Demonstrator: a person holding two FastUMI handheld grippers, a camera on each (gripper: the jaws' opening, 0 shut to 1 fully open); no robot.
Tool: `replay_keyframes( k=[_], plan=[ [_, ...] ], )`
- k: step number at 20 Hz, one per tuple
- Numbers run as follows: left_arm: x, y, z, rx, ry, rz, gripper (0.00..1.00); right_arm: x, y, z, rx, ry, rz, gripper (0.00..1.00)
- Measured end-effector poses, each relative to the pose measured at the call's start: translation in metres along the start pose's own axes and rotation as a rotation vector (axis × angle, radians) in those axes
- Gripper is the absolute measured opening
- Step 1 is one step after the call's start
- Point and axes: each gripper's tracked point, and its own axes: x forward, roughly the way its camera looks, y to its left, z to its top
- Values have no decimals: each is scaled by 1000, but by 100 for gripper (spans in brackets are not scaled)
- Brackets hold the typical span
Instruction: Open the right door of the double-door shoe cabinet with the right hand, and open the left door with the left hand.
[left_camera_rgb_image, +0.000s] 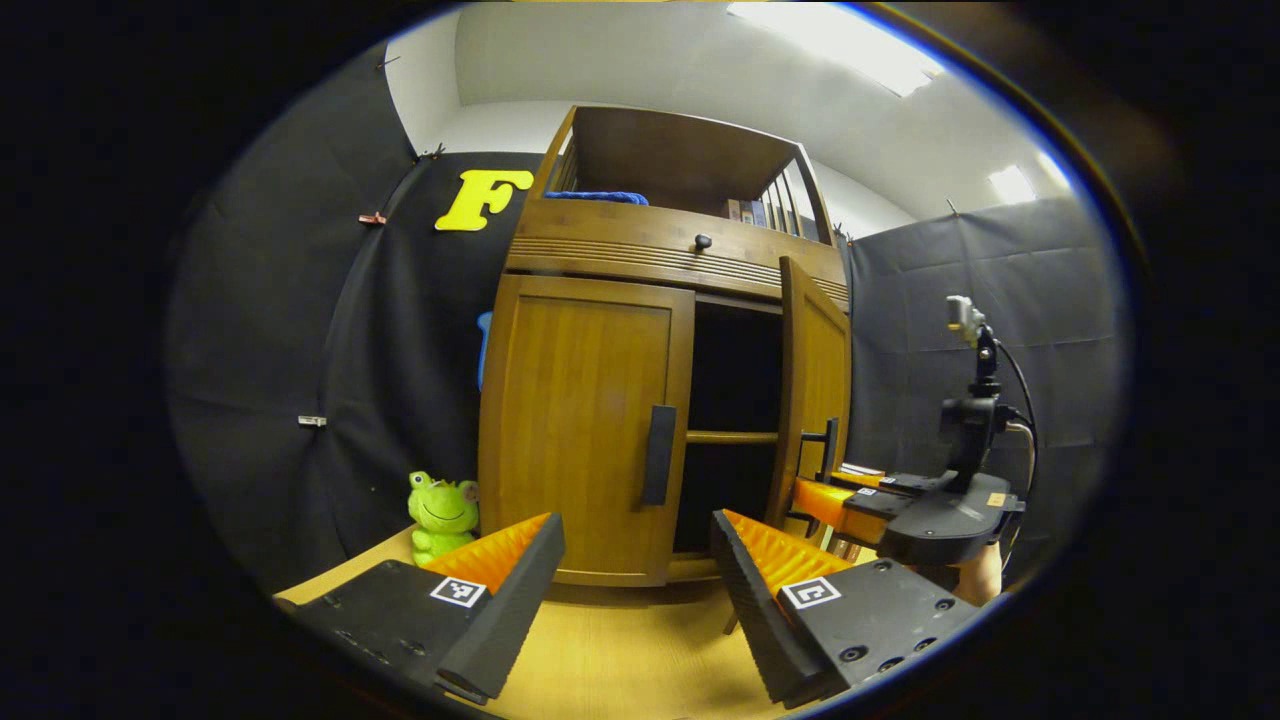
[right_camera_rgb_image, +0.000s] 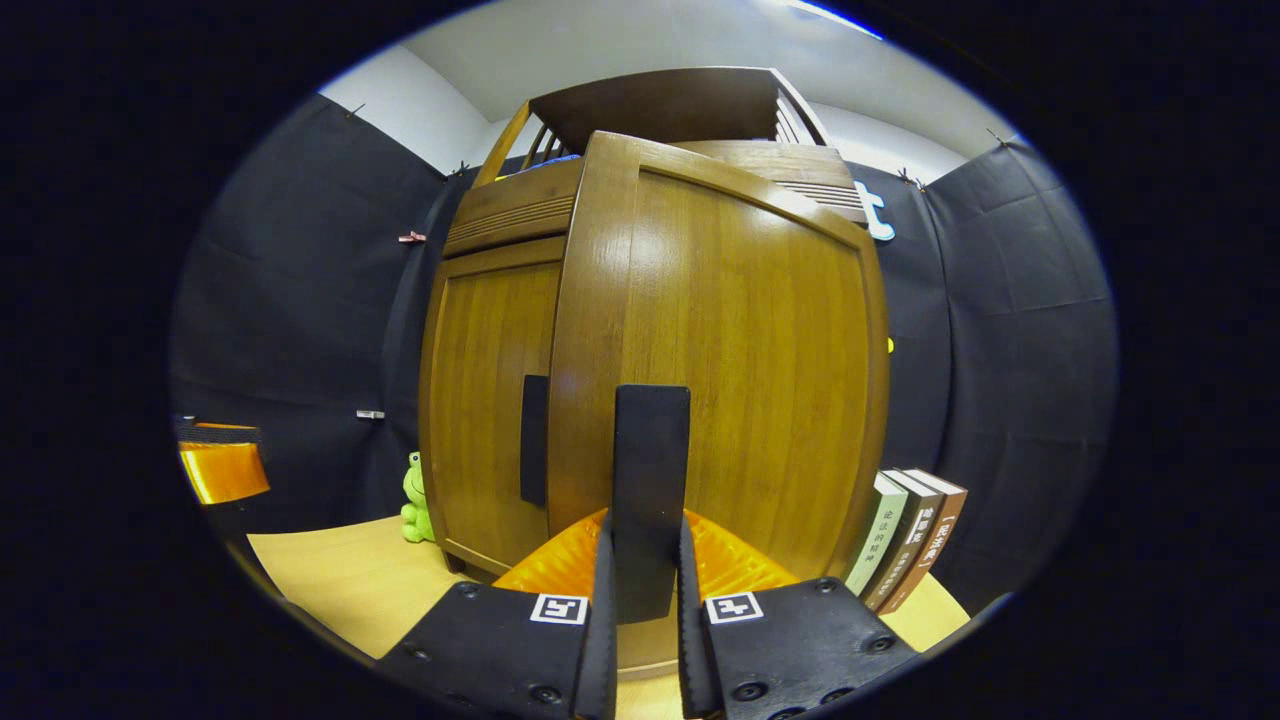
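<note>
The wooden cabinet (left_camera_rgb_image: 640, 400) stands at twelve o'clock: right door (right_camera_rgb_image: 715, 370) ajar, its handle (right_camera_rgb_image: 650, 480) clamped in the right gripper (right_camera_rgb_image: 645, 590); left door (left_camera_rgb_image: 585, 435) closed, left gripper (left_camera_rgb_image: 635, 570) gaping wide.

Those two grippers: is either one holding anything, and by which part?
The right gripper is clamped on the right door by its handle. The left gripper holds nothing; its jaws stand open before the closed left door.

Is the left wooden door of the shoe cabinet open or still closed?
Closed. The left wooden door sits flush in the brown shoe cabinet, while the right wooden door is swung out, with the right gripper clamped on its black handle.
</note>
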Motion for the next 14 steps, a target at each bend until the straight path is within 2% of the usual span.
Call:
replay_keyframes(
  k=[1, 2, 3, 4, 7, 8, 9, 10, 11, 12, 13, 14],
  plan=[
    [3, -6, -1, 1, 4, -8, 92, -7, -5, 1, -3, 0, 1, 24],
    [4, -12, -1, 2, 8, -18, 92, -14, -9, 2, -8, 5, 2, 24],
    [4, -19, -4, 2, 11, -26, 92, -19, -14, 2, -13, 8, 4, 28],
    [5, -24, -5, 0, 13, -31, 92, -25, -19, 2, -18, 14, 7, 24],
    [6, -40, -9, -5, 23, -53, 92, -41, -30, 5, -34, 16, 3, 28],
    [7, -45, -10, -5, 25, -59, 87, -46, -37, 5, -41, 14, -3, 28],
    [8, -50, -11, -5, 26, -64, 92, -52, -42, 7, -44, 13, -14, 28],
    [10, -54, -10, -6, 26, -71, 92, -58, -49, 7, -49, 12, -26, 28],
    [11, -59, -11, -8, 26, -79, 92, -63, -55, 8, -55, 8, -38, 23],
    [12, -65, -10, -11, 26, -88, 87, -68, -61, 8, -59, 6, -50, 28],
    [14, -70, -12, -12, 28, -96, 92, -73, -67, 10, -59, 6, -61, 23],
    [15, -76, -12, -12, 31, -103, 87, -77, -73, 10, -59, 8, -71, 28]
  ],
)
